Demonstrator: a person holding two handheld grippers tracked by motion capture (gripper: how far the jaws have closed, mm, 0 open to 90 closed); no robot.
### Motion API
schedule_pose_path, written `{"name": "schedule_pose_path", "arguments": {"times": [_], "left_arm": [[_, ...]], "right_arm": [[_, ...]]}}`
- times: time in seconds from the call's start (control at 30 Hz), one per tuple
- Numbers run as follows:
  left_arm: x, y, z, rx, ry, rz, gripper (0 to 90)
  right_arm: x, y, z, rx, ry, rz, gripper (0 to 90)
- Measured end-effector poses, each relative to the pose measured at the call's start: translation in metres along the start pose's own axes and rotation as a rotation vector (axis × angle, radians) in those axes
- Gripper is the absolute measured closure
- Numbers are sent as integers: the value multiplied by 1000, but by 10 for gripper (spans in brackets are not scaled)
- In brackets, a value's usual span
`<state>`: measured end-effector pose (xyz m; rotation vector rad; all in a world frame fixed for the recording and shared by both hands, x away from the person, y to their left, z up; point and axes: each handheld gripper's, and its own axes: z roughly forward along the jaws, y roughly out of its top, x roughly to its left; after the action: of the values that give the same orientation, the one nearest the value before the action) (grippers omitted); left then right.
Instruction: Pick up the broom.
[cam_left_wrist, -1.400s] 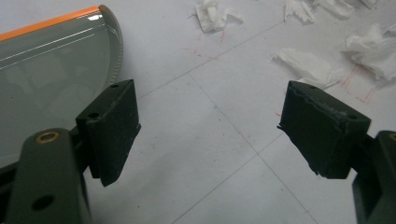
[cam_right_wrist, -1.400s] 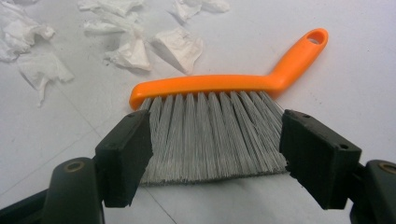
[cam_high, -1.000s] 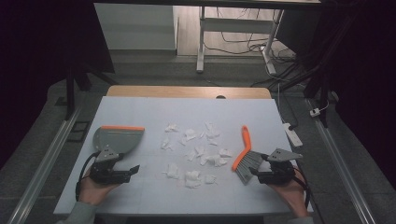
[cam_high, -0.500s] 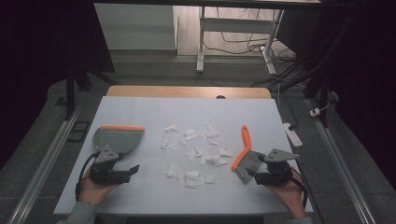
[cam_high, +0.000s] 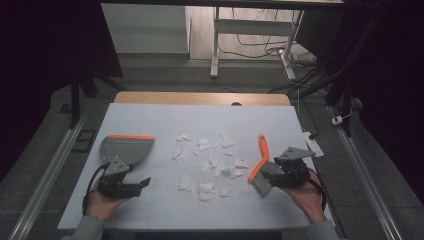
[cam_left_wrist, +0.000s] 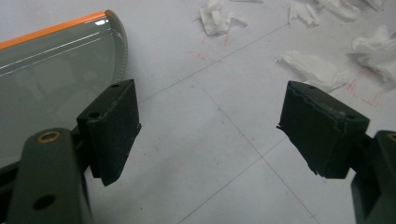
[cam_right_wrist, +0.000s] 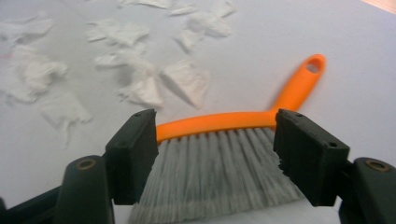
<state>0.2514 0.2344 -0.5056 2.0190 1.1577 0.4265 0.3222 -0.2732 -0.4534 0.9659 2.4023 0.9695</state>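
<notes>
An orange hand brush (cam_high: 261, 150) with grey bristles lies at the right of the white table top. My right gripper (cam_high: 265, 180) has its jaws around the brush head. Its jaws have just been closing, and in the right gripper view the pads (cam_right_wrist: 133, 154) sit against both ends of the brush's (cam_right_wrist: 219, 121) orange back. A grey dustpan (cam_high: 125, 147) with an orange lip lies at the left. My left gripper (cam_high: 142, 184) rests just in front of it, open, with bare table between its jaws (cam_left_wrist: 210, 126). Torn white paper scraps (cam_high: 207, 162) are scattered between the two tools.
The white sheet (cam_high: 150, 115) covers the table up to a wooden strip (cam_high: 200, 97) at the far edge. Metal rails run along both sides. Beyond the table stand a desk leg (cam_high: 215, 45) and loose cables on the floor.
My right gripper has shifted a little left and up over the brush head and its jaws have narrowed. The brush, dustpan, scraps and left gripper stay where they were.
</notes>
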Motion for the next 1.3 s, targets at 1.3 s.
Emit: {"name": "schedule_pose_path", "arguments": {"times": [1.3], "left_arm": [[3, -4, 4, 29, 6, 1, 208]], "right_arm": [[-52, 59, 80, 375, -99, 266, 369]]}}
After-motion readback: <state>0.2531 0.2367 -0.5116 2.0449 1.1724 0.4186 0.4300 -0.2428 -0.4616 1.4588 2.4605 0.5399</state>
